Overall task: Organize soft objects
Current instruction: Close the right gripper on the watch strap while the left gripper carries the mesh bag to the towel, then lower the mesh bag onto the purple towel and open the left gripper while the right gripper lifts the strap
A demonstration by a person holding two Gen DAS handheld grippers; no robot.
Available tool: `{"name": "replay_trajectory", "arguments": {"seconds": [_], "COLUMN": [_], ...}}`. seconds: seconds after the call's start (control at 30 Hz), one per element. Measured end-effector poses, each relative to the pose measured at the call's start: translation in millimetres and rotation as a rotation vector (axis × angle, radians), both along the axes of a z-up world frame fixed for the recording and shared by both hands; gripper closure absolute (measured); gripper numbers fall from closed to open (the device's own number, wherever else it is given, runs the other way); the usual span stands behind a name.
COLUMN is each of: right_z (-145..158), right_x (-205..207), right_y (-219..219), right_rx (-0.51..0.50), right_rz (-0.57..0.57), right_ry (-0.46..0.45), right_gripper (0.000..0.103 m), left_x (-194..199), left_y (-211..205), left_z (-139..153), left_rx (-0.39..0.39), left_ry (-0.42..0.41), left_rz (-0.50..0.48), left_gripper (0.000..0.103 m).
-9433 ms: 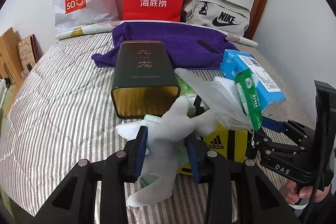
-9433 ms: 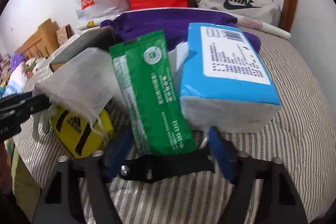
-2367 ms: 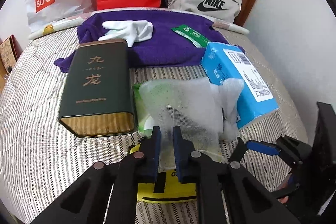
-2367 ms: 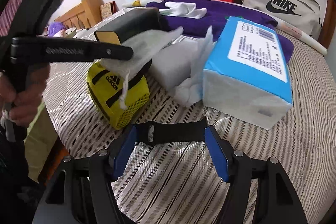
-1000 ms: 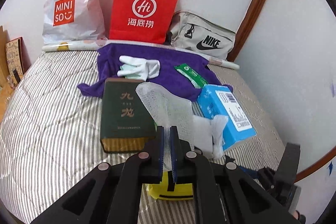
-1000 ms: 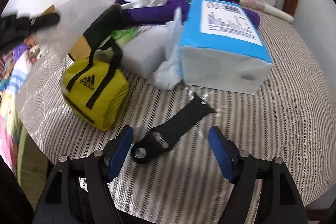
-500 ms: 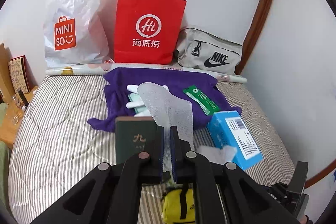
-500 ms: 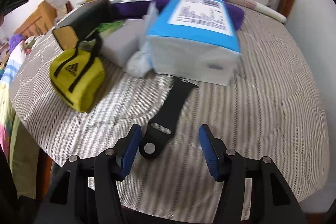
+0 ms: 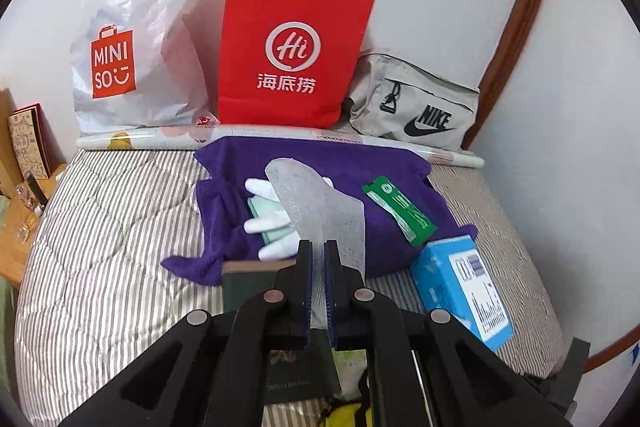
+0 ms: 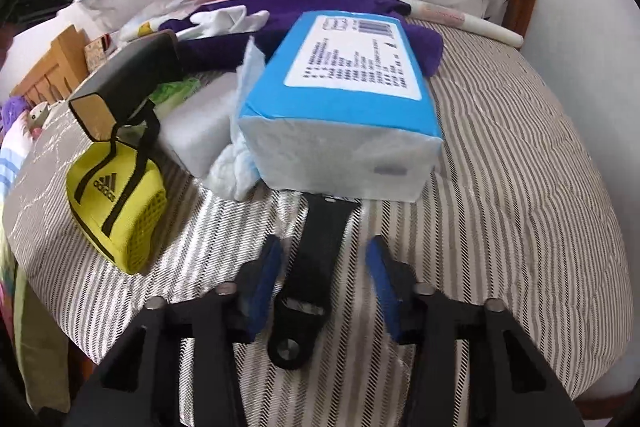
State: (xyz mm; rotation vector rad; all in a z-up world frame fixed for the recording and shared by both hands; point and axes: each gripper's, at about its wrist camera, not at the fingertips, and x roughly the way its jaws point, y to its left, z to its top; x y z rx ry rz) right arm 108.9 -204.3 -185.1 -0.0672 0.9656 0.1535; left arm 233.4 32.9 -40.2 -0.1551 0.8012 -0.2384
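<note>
The left tongs (image 9: 316, 259), clamped on the white mesh pouch (image 9: 320, 203), have lifted it clear; right tongs (image 10: 324, 267) are closing around the black strap (image 10: 316, 259) at lower centre, next to tidy.

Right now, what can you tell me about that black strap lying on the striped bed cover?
The black strap looks like a matte rubbery watch band, flat and flexible. Its near end is rounded, with a metal stud and a slot above it. It lies lengthwise on the striped bed cover, and its far end runs under the front edge of the blue tissue pack. It sits between the blue pads of the right tool, whose jaws are closing on it; a gap shows on each side, so nothing grips it yet.
</note>
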Motion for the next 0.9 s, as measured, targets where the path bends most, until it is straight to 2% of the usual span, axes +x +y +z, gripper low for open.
{"name": "replay_trajectory", "arguments": {"seconds": [0.2, 0.33, 0.47, 0.57, 0.73, 0.9], "right_z": [2, 0, 0, 1, 8, 18], "right_x": [-2, 0, -2, 0, -6, -8], "right_y": [-8, -8, -8, -14, -25, -41], "right_rx": [0.020, 0.036, 0.021, 0.060, 0.049, 0.045], "right_rz": [0.019, 0.012, 0.032, 0.039, 0.010, -0.034], "right_ry": [0.022, -0.006, -0.018, 0.005, 0.014, 0.003], "right_gripper": [0.080, 0.078, 0.081, 0.082, 0.082, 0.082], "left_x": [25, 41, 58, 69, 85, 97], "left_y": [4, 4, 0, -3, 2, 8], "left_z": [0, -4, -12, -17, -32, -47], "left_rx": [0.008, 0.005, -0.001, 0.005, 0.031, 0.022], "left_ry": [0.003, 0.010, 0.022, 0.032, 0.053, 0.092], "left_rz": [0.016, 0.019, 0.007, 0.003, 0.020, 0.025], "left_gripper": [0.097, 0.097, 0.097, 0.097, 0.097, 0.097]}}
